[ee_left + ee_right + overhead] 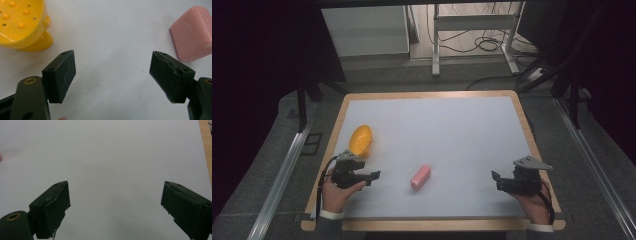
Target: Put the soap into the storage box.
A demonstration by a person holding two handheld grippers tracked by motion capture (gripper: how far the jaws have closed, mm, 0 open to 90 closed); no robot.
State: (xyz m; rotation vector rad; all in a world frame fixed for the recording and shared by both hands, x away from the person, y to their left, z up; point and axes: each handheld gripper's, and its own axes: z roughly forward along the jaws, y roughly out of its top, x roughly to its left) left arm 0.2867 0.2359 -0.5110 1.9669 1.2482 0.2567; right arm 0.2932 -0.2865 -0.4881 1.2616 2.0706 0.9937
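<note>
A pink soap bar [420, 177] lies near the middle front of the white table top [437, 130]. A yellow soap dish [361, 139] with holes and bumps sits at the left. My left gripper [374, 176] rests at the front left, open, its jaws wide apart over bare table. In the left gripper view the left gripper [112, 75] has the yellow dish [22, 23] at upper left and the pink soap [195, 32] at upper right. My right gripper [495, 177] is at the front right, open, with nothing between its jaws [115, 205].
The table has a wooden rim [427, 94]. Beyond its far edge stand a metal frame [472, 30] and loose cables on the floor [489, 42]. Aluminium rails [282, 175] run along both sides.
</note>
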